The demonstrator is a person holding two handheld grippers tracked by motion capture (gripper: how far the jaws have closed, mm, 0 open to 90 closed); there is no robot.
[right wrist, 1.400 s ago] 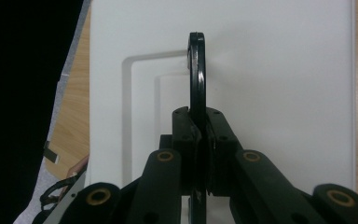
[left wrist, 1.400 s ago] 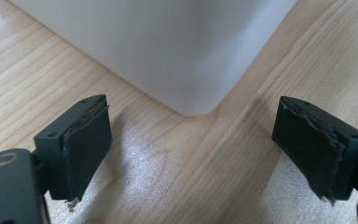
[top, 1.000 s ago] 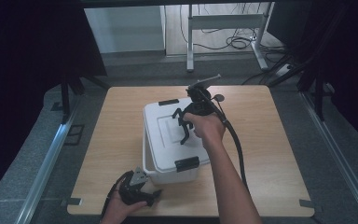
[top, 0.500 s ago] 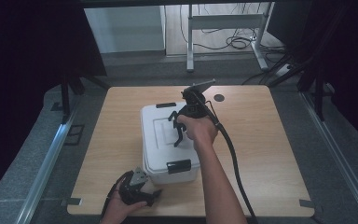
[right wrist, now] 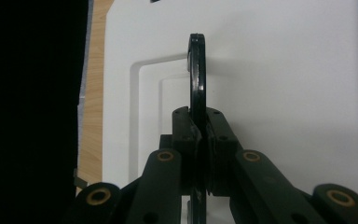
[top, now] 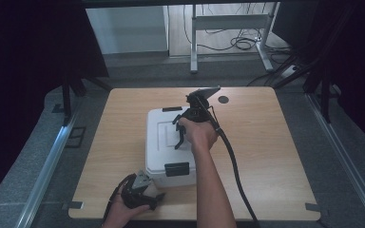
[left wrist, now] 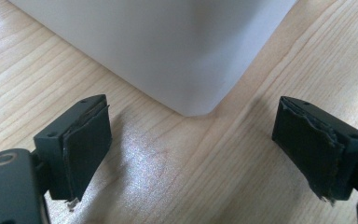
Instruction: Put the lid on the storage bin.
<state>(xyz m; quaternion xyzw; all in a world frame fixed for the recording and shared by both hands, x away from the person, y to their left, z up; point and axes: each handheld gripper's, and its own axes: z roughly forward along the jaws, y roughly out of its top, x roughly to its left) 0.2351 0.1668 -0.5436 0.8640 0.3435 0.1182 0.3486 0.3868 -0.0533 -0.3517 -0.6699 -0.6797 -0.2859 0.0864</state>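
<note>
Gripping the white box's black handle, right gripper clamps it.

A light wood-grain desk with rounded corners stands on grey carpeted floor. A white box with a lid sits directly on it, a little left of the middle and toward the near edge. Near the far edge lies a small dark round spot, possibly a cable hole. In the left gripper view the box's rounded corner meets the desk surface.
</note>
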